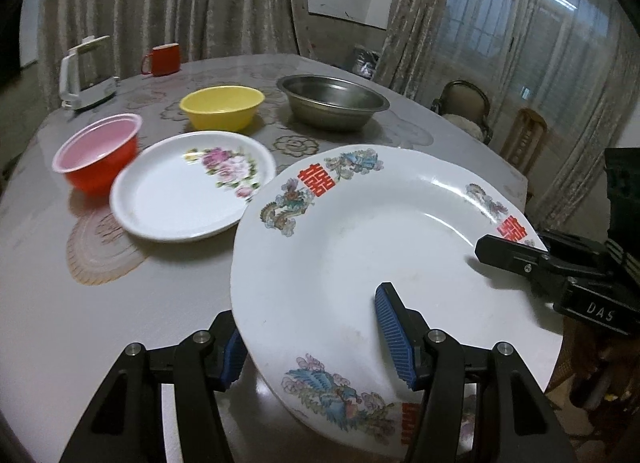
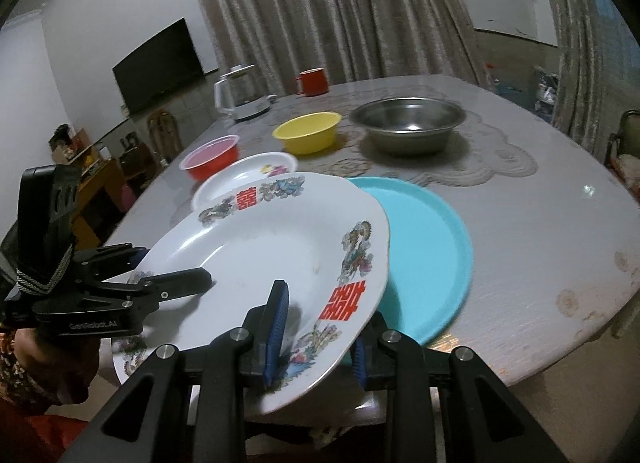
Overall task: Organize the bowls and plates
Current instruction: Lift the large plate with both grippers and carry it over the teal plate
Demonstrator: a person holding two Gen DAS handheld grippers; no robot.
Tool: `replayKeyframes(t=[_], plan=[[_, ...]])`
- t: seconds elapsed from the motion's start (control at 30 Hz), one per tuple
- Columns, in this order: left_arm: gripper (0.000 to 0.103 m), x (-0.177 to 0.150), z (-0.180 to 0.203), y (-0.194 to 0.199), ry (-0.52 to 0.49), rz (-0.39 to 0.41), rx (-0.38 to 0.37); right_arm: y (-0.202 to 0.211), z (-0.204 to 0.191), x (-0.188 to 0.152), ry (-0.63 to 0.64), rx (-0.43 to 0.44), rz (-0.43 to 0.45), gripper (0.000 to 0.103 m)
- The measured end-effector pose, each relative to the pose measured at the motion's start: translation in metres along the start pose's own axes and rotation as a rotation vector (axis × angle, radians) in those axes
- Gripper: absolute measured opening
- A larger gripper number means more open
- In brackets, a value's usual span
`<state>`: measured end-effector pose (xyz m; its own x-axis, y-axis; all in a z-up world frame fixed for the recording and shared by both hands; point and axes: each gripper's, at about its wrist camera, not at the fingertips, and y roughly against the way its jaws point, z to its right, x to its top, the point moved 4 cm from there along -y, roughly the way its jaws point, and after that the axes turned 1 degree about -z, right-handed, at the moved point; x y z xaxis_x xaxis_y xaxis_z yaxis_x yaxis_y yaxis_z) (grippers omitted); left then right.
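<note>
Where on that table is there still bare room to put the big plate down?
Bare cloth lies right of the turquoise plate, out to the table edge, and in front of the red bowl and floral plate. The middle is crowded: yellow bowl and steel basin sit close together.

Glossy glazed ware, matt plastics, brushed metal on a sheened counter.
Large white glazed plate with red characters and dragon prints (image 1: 360, 247): glossy ceramic look, faint scuffs in the well. Smaller white floral plate (image 1: 188, 187): smooth, shiny. Round turquoise plastic tray (image 2: 428, 255): matt, smooth. Yellow plastic bowl (image 1: 222, 107) and red plastic bowl with pale pink inside (image 1: 98, 155): smooth, low sheen. Grey steel basin (image 1: 332, 103): brushed metal, dull shine. Round counter (image 2: 540, 247): lace-patterned cloth look under a glossy clear cover, stained near the edge. Left claw (image 1: 316, 339) and right claw (image 2: 318, 343): matt black plastic, blue ribbed rubbery pads (image 1: 394, 339), bare metal pins.
</note>
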<state>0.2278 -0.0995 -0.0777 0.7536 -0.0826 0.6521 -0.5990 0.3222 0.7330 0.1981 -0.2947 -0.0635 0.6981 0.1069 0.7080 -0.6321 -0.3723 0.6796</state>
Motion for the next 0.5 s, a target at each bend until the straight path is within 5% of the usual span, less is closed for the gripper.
replayKeyframes(t=[0.5], plan=[[0.059, 0.028, 0.023, -0.053, -0.051, -0.06, 0.058, -0.033, 0.065, 0.018, -0.049, -0.103, -0.02, 0.027]])
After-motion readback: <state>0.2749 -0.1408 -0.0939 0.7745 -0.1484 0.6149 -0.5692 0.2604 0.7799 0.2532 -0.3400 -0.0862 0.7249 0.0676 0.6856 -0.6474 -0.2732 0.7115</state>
